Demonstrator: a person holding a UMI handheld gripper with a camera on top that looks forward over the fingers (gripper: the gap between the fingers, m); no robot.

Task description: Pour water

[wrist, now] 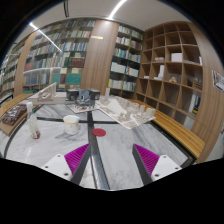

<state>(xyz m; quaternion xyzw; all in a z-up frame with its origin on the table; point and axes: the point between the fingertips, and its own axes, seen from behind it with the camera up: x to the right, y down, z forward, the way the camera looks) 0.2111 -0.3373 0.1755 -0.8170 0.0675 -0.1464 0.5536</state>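
A clear plastic bottle stands upright on the pale marbled table, far ahead and to the left of the fingers. A white cup stands to its right, also beyond the left finger. A small red disc lies on the table just right of the cup. My gripper is open and empty above the table's near part. Its magenta pads are wide apart with only bare table between them.
Open books and papers lie on the far side of the table. A wooden bench runs along the right. Bookshelves line the walls behind. A dark seam crosses the table between the fingers.
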